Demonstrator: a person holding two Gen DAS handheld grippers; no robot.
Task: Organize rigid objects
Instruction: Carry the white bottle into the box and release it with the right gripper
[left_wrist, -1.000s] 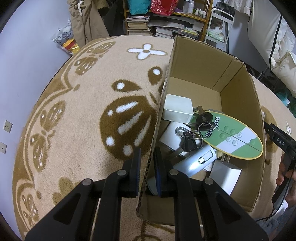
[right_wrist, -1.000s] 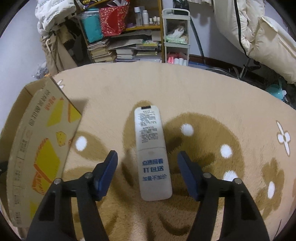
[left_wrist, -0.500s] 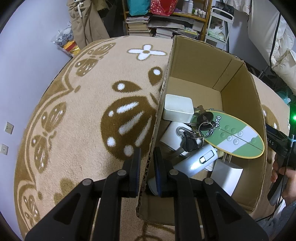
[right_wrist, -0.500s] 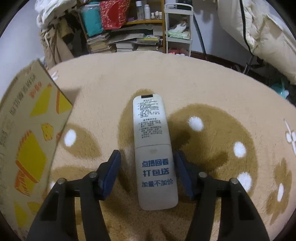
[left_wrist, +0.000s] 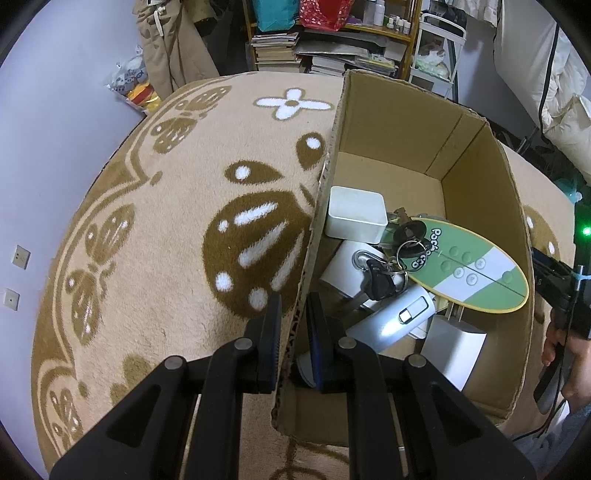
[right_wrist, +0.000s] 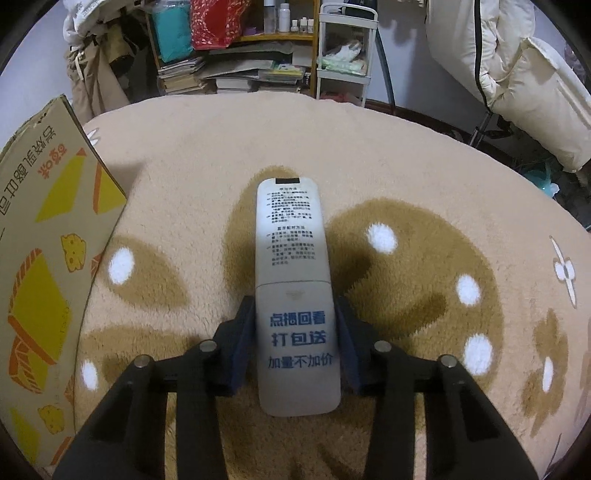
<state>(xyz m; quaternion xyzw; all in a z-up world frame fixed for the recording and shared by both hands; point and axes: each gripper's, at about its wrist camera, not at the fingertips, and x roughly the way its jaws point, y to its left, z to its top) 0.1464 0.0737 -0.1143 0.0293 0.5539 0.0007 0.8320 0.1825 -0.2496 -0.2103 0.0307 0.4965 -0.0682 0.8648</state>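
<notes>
Matt plastic remote (right_wrist: 293, 295) on fluffy cloth rug (right_wrist: 406, 166).

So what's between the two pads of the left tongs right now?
The cardboard box's side wall. The left tongs are shut on it, one pad outside over the rug, one inside; the left wrist view shows this.

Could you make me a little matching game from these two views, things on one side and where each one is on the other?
Things:
1. remote control
2. bunch of keys
3. cardboard box wall
4. stacked books

Places:
A. clamped by the left gripper
B. shelves at the back
C. inside the box
D. on the rug, between the closing right gripper fingers

Pairs: 1-D, 2-C, 3-A, 4-B
</notes>
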